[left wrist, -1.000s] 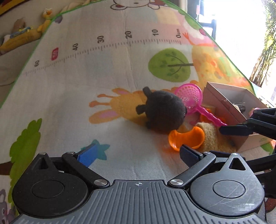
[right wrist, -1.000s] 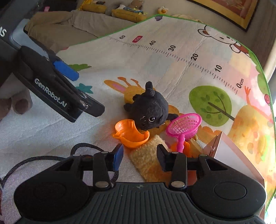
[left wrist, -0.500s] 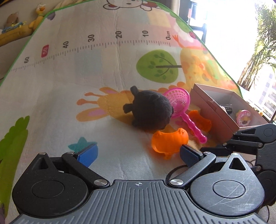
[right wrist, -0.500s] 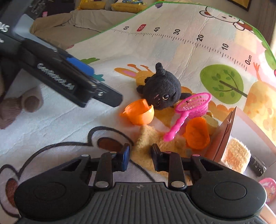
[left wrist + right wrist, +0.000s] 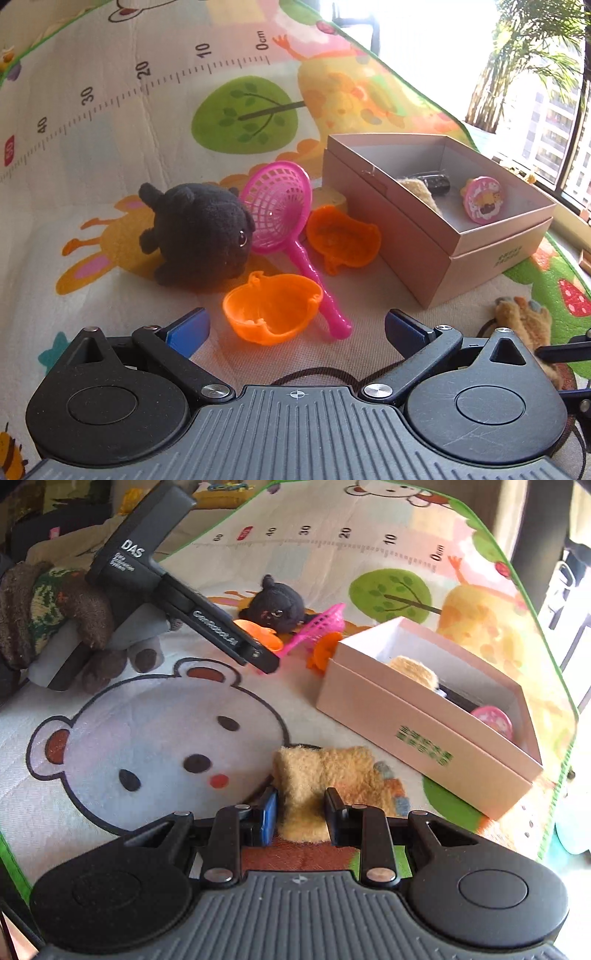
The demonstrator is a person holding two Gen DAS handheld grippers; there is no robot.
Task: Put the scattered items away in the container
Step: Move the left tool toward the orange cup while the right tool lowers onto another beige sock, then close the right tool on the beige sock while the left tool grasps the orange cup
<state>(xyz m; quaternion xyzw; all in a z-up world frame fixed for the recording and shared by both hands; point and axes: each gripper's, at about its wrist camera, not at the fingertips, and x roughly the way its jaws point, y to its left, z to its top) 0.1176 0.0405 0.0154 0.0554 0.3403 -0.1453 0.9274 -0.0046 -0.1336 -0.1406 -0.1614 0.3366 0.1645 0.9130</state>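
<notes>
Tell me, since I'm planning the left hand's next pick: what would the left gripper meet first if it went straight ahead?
Probably the near orange cup, lying on its side just beyond the open left gripper; the pink net's handle lies beside it. Depth is uncertain.

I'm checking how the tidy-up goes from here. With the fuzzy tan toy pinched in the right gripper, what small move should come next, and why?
Probably carry it up and over the near wall of the pink box. The right gripper is shut on the tan plush toy, which sits low beside the box, outside it, and the box is open on top with room inside.
</notes>
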